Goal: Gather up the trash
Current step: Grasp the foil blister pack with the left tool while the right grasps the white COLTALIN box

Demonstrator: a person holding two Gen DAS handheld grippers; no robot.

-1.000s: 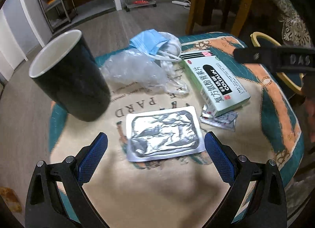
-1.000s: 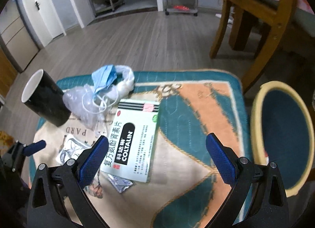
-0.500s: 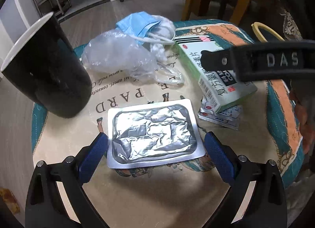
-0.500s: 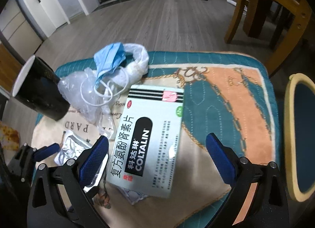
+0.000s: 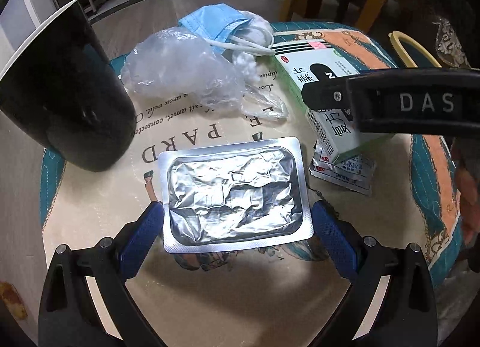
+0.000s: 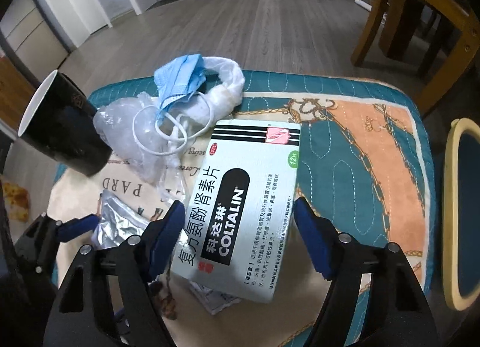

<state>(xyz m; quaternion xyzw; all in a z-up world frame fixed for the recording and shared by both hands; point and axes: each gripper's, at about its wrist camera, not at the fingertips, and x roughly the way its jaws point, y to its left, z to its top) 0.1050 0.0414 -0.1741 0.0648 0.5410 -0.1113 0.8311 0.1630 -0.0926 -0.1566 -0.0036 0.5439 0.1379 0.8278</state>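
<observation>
The blue-padded fingers (image 5: 151, 228) of the left gripper (image 5: 238, 228) stand wide apart at the lower middle of the left wrist view, one on each side of the near edge of a crumpled silver foil blister pack (image 5: 235, 194). The pack lies flat between them, its lower corners just beside the pads; whether they touch cannot be told.

In the right wrist view the right gripper (image 6: 239, 237) is also spread wide, its fingers (image 6: 168, 233) flanking the near half of a white and green cardboard medicine box printed COLTALIN (image 6: 243, 206). The left pad sits against or just beside the box's long edge; the right pad is just off the other edge.

A small printed foil sachet (image 5: 345, 171) pokes out from under the box's near end. In the upper middle of both views lie a crumpled clear plastic bag (image 5: 183, 71), a light blue face mask with white ear loops (image 5: 216, 24) and a white wad (image 6: 223, 89), all bunched together. A tall black cup with a white inside (image 5: 64, 98) stands at the left. Everything rests on a teal, cream and orange quilted cushion (image 6: 360, 143).
</observation>
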